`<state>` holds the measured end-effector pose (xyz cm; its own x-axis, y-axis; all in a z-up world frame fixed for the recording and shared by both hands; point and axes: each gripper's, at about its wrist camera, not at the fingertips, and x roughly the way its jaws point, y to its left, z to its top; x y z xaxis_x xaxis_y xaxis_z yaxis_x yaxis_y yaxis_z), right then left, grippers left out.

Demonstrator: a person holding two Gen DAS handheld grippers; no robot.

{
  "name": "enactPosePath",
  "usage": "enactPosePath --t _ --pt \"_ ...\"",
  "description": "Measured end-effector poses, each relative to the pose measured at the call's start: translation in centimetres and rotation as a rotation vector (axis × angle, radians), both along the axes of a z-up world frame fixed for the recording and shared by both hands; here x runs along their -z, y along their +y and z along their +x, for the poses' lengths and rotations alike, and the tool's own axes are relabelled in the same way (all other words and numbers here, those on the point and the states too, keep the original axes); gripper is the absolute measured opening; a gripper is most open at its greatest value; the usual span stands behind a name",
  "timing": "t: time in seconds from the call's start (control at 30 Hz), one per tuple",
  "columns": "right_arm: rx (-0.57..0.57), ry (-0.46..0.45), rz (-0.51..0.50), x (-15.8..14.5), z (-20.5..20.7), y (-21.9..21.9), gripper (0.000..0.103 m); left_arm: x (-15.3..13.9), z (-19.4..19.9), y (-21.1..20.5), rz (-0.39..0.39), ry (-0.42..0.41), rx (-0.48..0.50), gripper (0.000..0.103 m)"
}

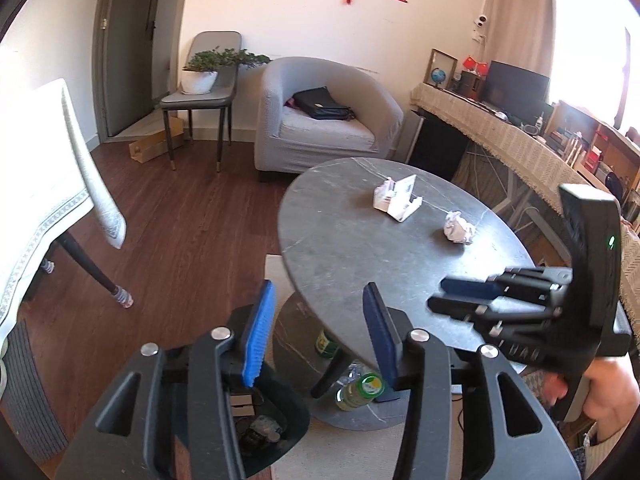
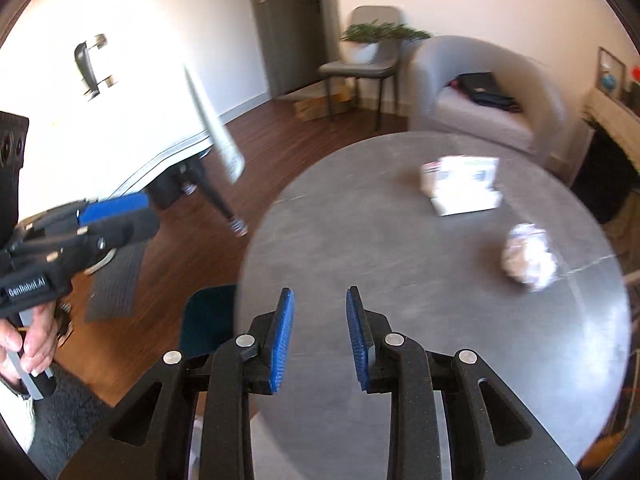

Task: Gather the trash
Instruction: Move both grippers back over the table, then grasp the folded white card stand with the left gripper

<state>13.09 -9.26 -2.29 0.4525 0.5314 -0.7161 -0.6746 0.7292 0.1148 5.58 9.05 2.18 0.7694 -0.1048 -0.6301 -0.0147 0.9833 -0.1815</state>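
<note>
A crumpled paper ball (image 1: 459, 228) lies on the right part of the round grey stone table (image 1: 360, 248), apart from a torn white carton (image 1: 400, 198) that sits farther back near the middle of the tabletop. In the right wrist view, which is blurred, the paper ball (image 2: 530, 258) shows to the right and the carton (image 2: 464, 184) beyond it.

The right gripper (image 2: 320, 336) hangs over the near edge of the table, its blue pads parted with nothing between them. The left gripper (image 1: 318, 336) is held at the table's near left rim, jaws spread wide and empty. Below it on the floor stands a dark bin (image 1: 276, 420) with some items inside, and a green-capped plastic bottle (image 1: 360, 390) lies under the table by its base.

Behind the table stand a grey armchair (image 1: 320, 116) with a dark bag (image 1: 322, 104) on its seat, and a grey chair (image 1: 200, 92) bearing a potted plant (image 1: 208, 68).
</note>
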Motion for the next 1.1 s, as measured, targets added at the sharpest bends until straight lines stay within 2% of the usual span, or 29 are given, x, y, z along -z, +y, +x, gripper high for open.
enactPosePath --t 0.1,0.27,0.33,0.53,0.9,1.1 --pt "0.053 -0.026 0.004 -0.5 1.3 -2.0 0.041 0.4 1.5 -1.0 0.001 0.006 0.027 0.050" --pt "0.111 -0.061 -0.004 -0.8 2.8 -4.5 0.047 0.6 4.2 -2.6 0.027 0.004 0.077 0.051" --pt "0.129 -0.055 -0.003 -0.5 3.6 -5.4 0.057 0.6 5.7 -3.0 0.027 0.004 0.097 0.051" --pt "0.199 -0.050 -0.001 0.2 5.9 -7.8 0.067 0.9 10.3 -4.4 0.037 0.006 0.155 0.051" --pt "0.305 -0.024 0.079 1.2 10.4 -10.9 0.071 2.8 17.9 -7.1 0.052 0.043 0.248 0.043" --pt "0.318 -0.011 0.057 2.4 11.9 -10.9 0.071 3.8 20.9 -8.1 0.023 0.053 0.277 0.040"
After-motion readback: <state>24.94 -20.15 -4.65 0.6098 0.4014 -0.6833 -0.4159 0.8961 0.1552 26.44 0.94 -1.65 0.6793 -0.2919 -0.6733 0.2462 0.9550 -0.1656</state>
